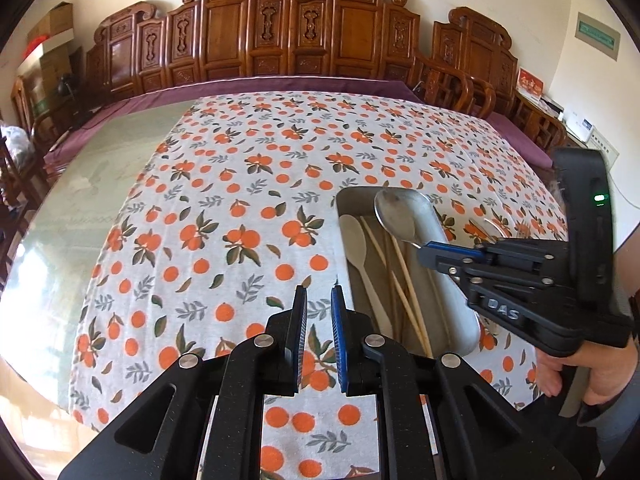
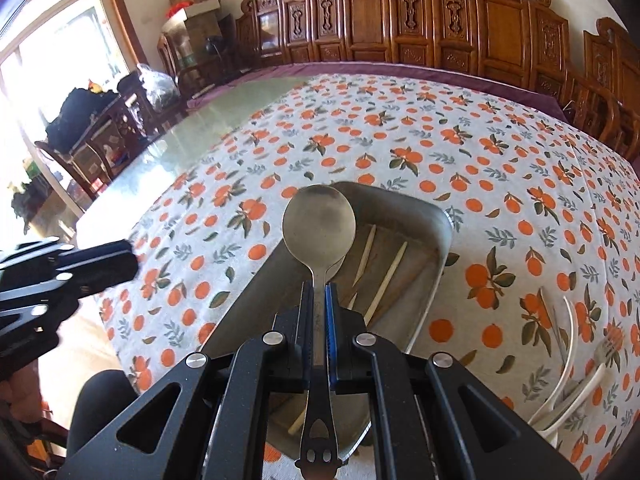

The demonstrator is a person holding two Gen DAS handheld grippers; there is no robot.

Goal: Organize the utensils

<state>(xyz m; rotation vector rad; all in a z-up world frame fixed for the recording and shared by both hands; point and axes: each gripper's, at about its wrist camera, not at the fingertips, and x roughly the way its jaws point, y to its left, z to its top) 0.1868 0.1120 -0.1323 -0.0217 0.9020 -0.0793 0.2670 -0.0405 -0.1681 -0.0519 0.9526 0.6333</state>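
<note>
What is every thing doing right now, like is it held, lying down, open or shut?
Metal spoon: held by its handle, bowl over the tray.
Right gripper: shut on the metal spoon.
Left gripper: slightly open, holding nothing.
Tray: lying on the tablecloth.
Chopsticks: lying in the tray.
Pale spoon: lying in the tray.
White utensils: lying on the tablecloth, right of the tray.
</note>
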